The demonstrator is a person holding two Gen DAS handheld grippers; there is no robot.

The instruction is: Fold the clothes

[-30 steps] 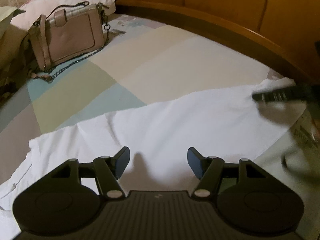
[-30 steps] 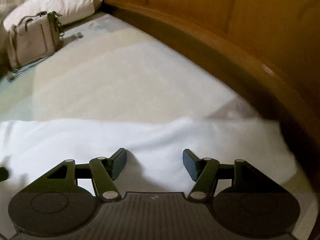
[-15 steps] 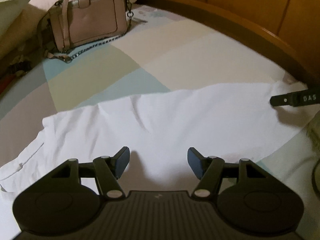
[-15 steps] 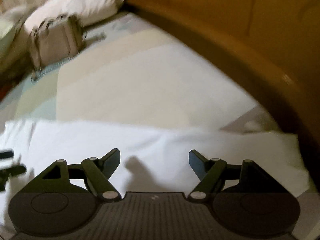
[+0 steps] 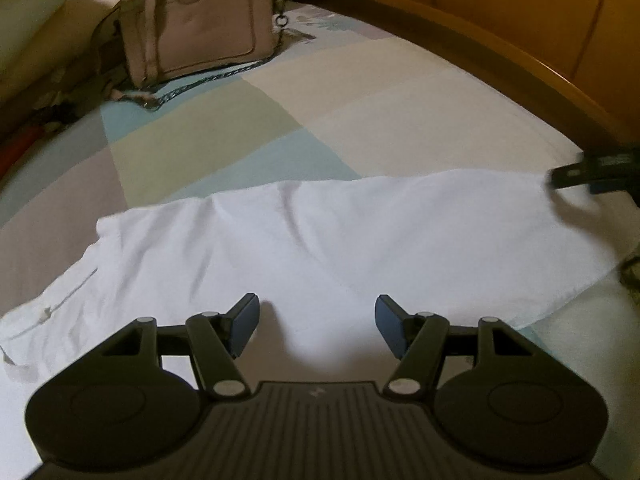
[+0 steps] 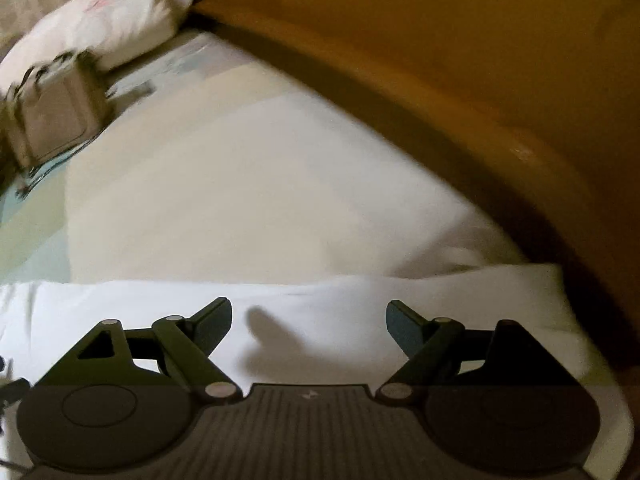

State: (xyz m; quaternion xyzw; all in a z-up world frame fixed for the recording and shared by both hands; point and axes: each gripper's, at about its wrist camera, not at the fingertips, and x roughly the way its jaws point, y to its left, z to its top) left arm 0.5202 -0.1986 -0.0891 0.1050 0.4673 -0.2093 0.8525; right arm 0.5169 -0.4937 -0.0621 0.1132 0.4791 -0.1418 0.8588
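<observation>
White garment (image 5: 320,248): spread flat across patchwork bedsheet (image 5: 224,128), near wooden bed frame (image 5: 500,52). Left gripper (image 5: 317,326): above garment's near edge, jaws apart, nothing between. Right gripper (image 6: 309,326): over garment's other end, jaws just widened, nothing between. Pink handbag (image 5: 200,32) with chain, pillow (image 6: 92,20): far corner, well apart.

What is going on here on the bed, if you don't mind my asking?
A person is folding a white garment spread flat on a patchwork bedsheet, using a handheld gripper in each hand. The left gripper is open above the cloth, holding nothing. The right gripper has just been opening, with nothing between its jaws. A pink handbag lies by the pillows.
</observation>
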